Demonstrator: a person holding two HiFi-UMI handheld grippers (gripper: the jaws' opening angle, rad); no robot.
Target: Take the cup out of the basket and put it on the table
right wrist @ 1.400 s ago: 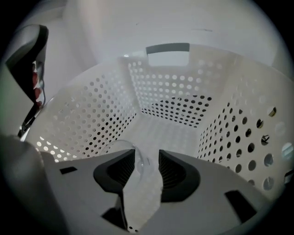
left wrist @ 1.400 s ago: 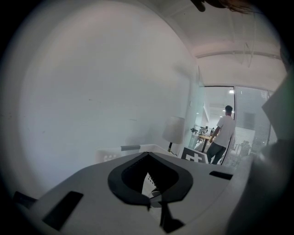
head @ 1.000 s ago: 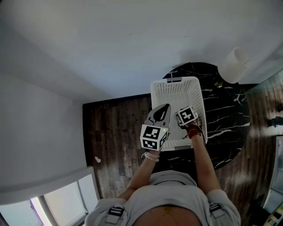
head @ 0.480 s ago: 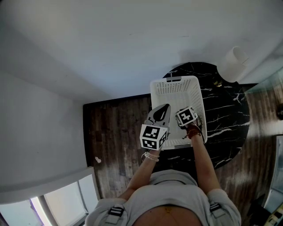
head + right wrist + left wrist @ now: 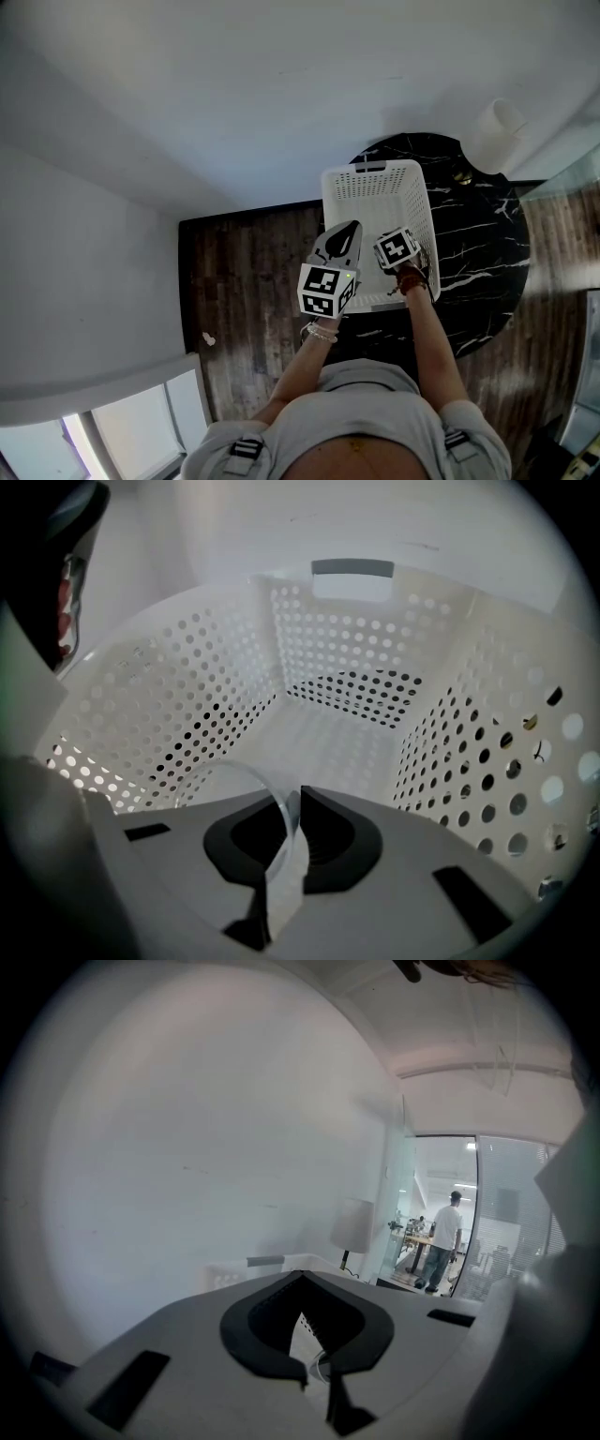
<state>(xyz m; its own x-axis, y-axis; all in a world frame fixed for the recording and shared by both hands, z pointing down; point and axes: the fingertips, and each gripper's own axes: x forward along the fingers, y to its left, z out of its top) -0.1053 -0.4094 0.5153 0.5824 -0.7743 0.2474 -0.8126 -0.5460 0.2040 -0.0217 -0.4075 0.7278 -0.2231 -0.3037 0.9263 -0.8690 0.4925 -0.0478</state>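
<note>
Basket [image 5: 375, 192] was white, walls dotted with even rows of round holes; handle [image 5: 352, 568] grey. Cup [image 5: 281, 874] was clear, colourless. Table [image 5: 478, 253] was black, veined white like marble. Floor [image 5: 244, 281] showed dark brown wood planks. Your left gripper [image 5: 355, 226] was pale grey with black pads; its cube carried black-and-white squares. Your shirt [image 5: 356, 422] was light grey.

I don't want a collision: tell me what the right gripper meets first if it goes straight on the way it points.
The clear cup: its wall stands between the closing jaws of the right gripper. Beyond it, the white basket's perforated floor probably comes next, before the far wall; depth is unclear.
</note>
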